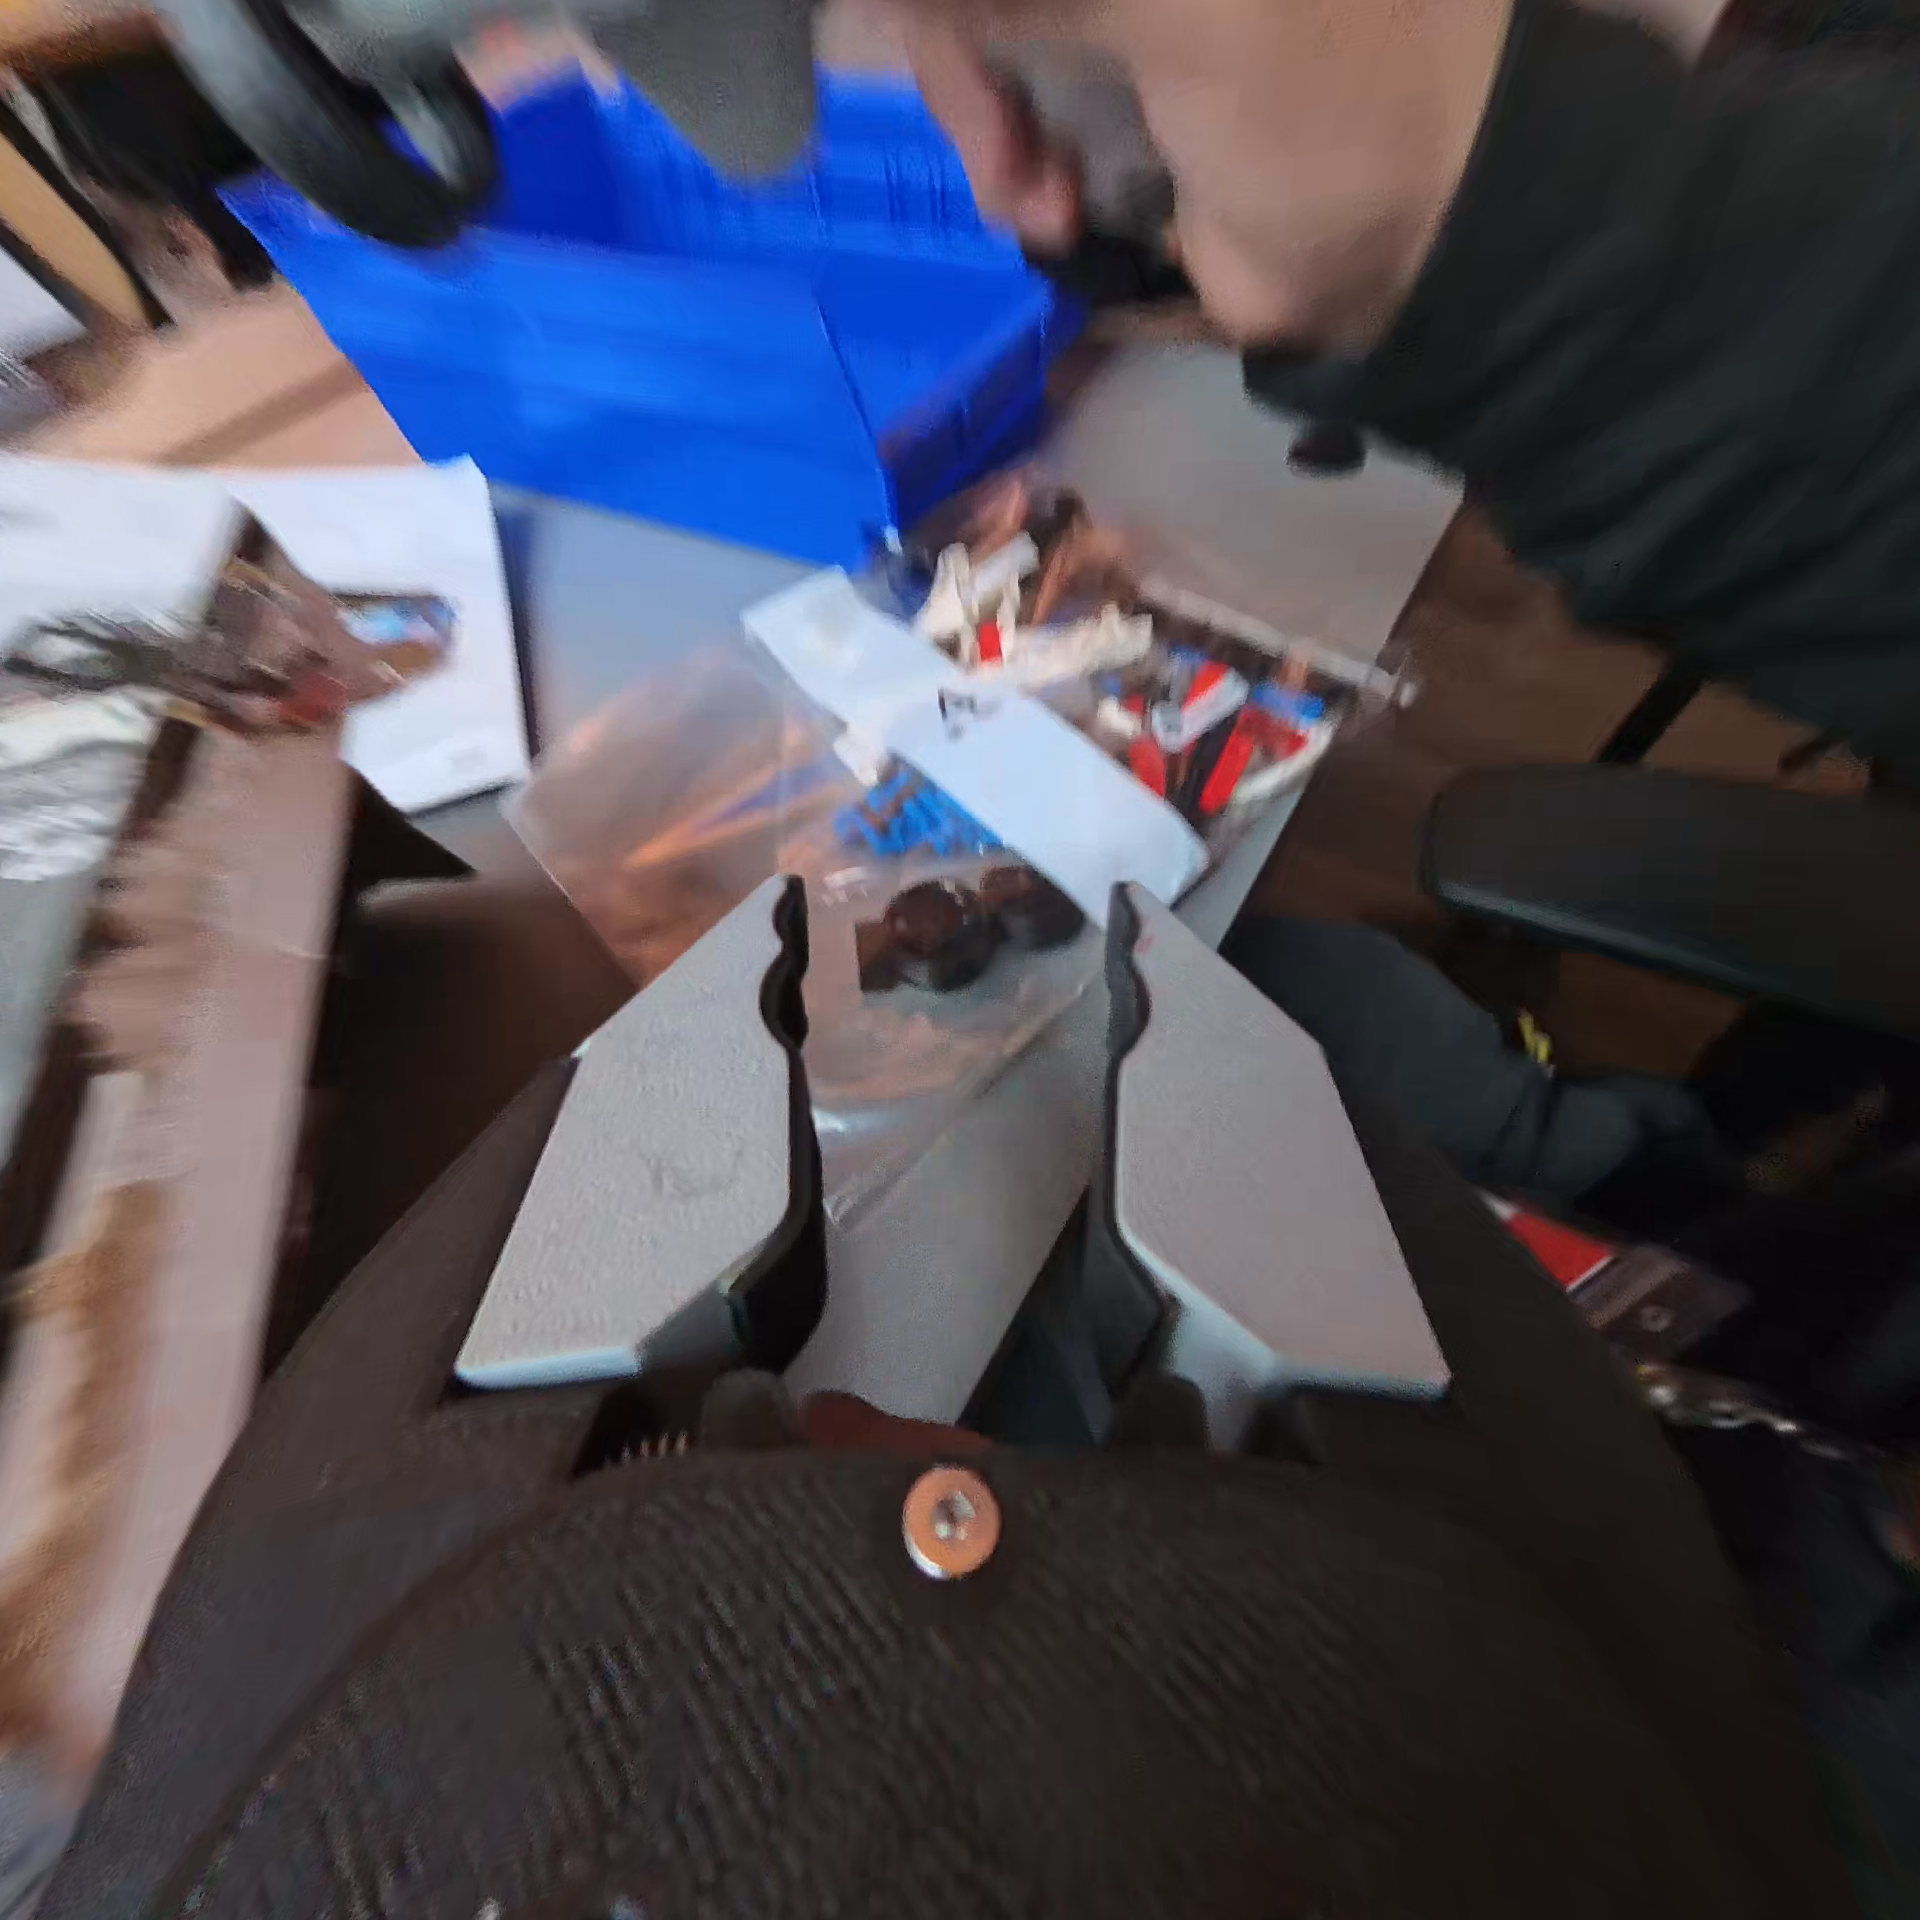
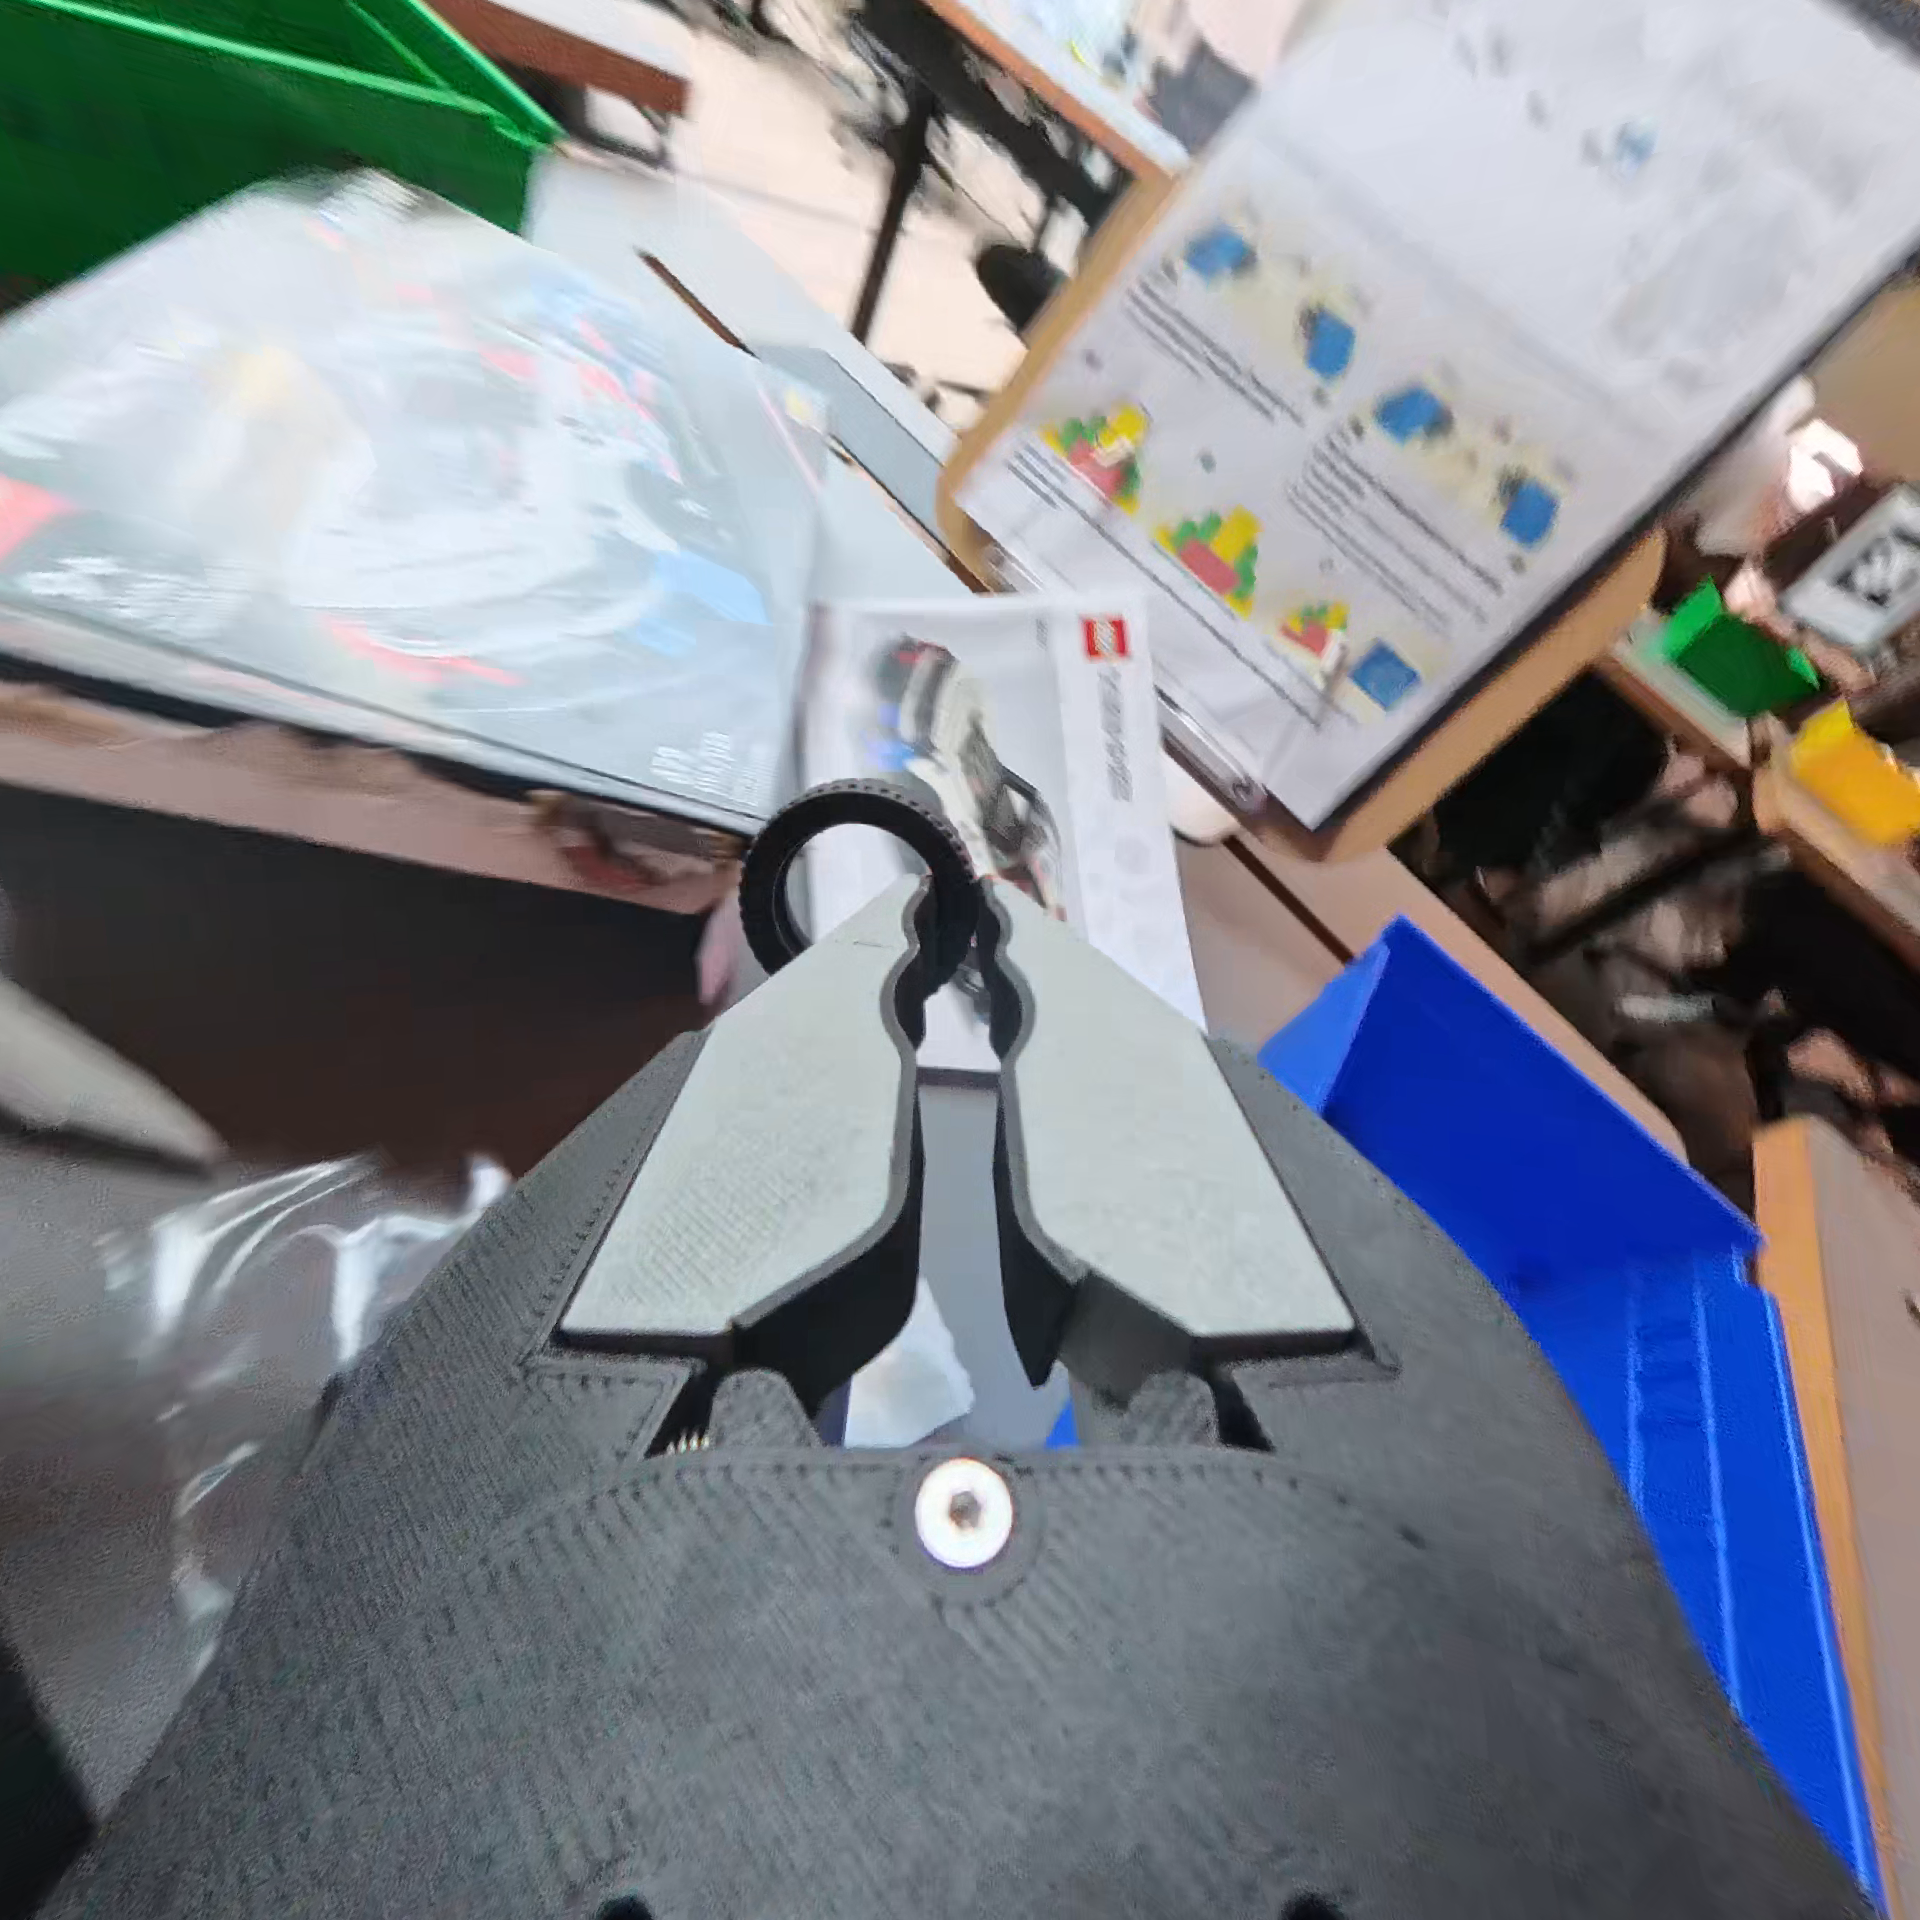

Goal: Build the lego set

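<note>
My left gripper (image 1: 951,920) is open and empty, above clear plastic bags of parts on the table. One bag holds small black tyres (image 1: 966,930) right between my fingertips' line of sight; another holds blue pieces (image 1: 914,816). A clear tray (image 1: 1174,686) of red, white and blue pieces lies beyond. My right gripper (image 2: 951,914) is shut on a black rubber tyre (image 2: 831,842), pinching its rim so the ring sticks out to the upper left. An instruction booklet (image 2: 1101,748) lies behind it.
A blue bin (image 1: 644,343) stands at the back; it also shows in the right wrist view (image 2: 1600,1278). The set's box (image 2: 416,499) lies left, a green bin (image 2: 208,114) beyond it. A clipboard with instruction sheet (image 2: 1455,364) is propped at right. A person leans over the table (image 1: 1610,312). Spacing between my two grippers at the tips: around 15 cm.
</note>
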The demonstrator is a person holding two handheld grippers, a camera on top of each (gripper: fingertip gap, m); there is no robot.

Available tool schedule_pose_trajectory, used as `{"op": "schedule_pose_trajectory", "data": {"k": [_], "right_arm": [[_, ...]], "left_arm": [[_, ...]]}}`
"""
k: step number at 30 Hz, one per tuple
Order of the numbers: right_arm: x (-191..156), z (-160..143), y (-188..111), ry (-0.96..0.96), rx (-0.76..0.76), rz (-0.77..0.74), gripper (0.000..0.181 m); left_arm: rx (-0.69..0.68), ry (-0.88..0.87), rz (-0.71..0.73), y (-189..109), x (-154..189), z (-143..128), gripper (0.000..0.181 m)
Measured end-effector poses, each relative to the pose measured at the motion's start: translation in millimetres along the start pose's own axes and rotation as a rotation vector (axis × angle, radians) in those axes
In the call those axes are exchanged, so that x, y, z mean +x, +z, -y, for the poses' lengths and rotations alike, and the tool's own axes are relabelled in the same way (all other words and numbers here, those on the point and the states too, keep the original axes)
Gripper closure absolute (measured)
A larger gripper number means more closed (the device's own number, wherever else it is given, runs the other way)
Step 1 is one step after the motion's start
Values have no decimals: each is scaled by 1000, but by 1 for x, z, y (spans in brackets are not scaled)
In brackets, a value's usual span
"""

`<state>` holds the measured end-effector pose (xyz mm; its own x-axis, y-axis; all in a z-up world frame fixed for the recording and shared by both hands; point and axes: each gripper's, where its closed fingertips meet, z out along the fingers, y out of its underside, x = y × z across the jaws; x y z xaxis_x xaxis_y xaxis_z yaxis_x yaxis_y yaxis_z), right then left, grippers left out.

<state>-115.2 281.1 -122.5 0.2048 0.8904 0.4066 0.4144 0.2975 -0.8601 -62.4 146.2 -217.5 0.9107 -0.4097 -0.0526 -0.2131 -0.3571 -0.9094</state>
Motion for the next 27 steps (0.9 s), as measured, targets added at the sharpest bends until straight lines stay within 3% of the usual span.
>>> {"op": "schedule_pose_trajectory", "data": {"k": [4, 7, 9, 10, 11, 14, 16, 19, 22, 24, 27], "right_arm": [[-45, 28, -32, -65, 154, 99, 177], [-80, 49, -43, -99, 226, 157, 177], [-109, 59, -47, -145, 250, 208, 177], [-116, 62, -47, -161, 258, 186, 177], [-123, 62, -46, -177, 260, 178, 177], [-164, 54, -43, -156, 239, 333, 176], [-192, 47, -41, -139, 233, 450, 167], [-199, 36, -34, -142, 193, 469, 166], [-185, 30, -30, -91, 187, 456, 166], [-172, 24, -25, -47, 169, 446, 166], [-151, 11, -14, -9, 133, 406, 166]], "left_arm": [[263, -148, 72, -48, -27, 63, 130], [295, -251, 43, -56, -42, 77, 125], [350, -295, -16, -64, -40, 84, 136], [367, -301, -42, -71, -36, 84, 161], [360, -295, -22, -76, -38, 78, 168], [294, -267, 4, -97, -32, 42, 168], [268, -342, 0, -115, -32, 17, 167], [311, -430, 71, -161, -53, 2, 167], [330, -410, 305, -231, -129, 0, 168], [298, -387, 495, -283, -215, -2, 168], [110, -442, 690, -329, -361, -33, 167]]}}
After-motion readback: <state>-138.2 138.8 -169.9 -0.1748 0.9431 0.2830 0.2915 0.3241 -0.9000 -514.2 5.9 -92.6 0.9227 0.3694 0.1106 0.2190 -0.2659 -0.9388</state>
